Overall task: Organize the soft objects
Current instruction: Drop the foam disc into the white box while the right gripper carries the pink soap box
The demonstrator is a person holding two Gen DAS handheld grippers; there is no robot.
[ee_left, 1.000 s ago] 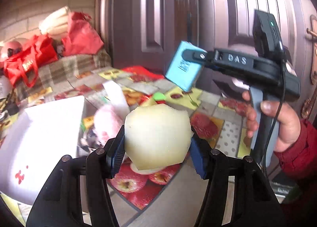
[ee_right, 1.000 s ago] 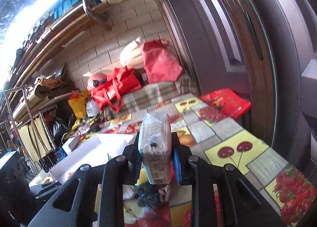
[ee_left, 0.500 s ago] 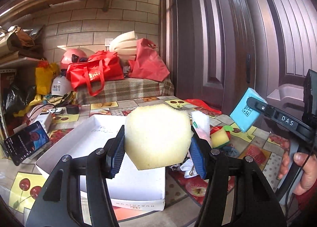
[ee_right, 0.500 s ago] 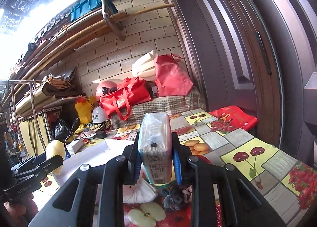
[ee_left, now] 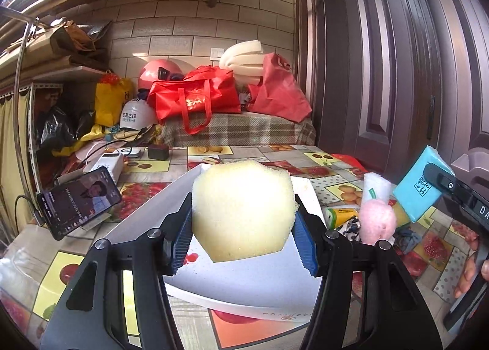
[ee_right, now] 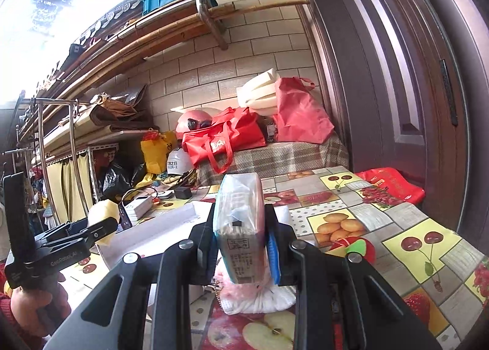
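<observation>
My left gripper point(ee_left: 243, 227) is shut on a pale yellow sponge point(ee_left: 241, 209) and holds it above an open white box point(ee_left: 250, 276) on the fruit-print tablecloth. My right gripper point(ee_right: 241, 243) is shut on a tissue pack point(ee_right: 240, 227), which shows light blue in the left wrist view point(ee_left: 418, 189), to the right of the box. The left gripper and sponge also show in the right wrist view point(ee_right: 102, 215). A pile of soft items lies right of the box: a pink fluffy ball point(ee_left: 377, 221), a white rolled cloth point(ee_left: 376, 189), a yellow sponge block point(ee_left: 340, 215).
A phone point(ee_left: 78, 200) leans on a stand at the left of the table, with a power bank point(ee_left: 105, 165) and cables behind. Red bags point(ee_left: 195, 99) and helmets sit on a plaid bench at the back. A dark door point(ee_left: 397, 60) stands on the right.
My left gripper has swung left with the sponge, from facing the door to over the white box. My right gripper has turned slightly left with the tissue pack.
</observation>
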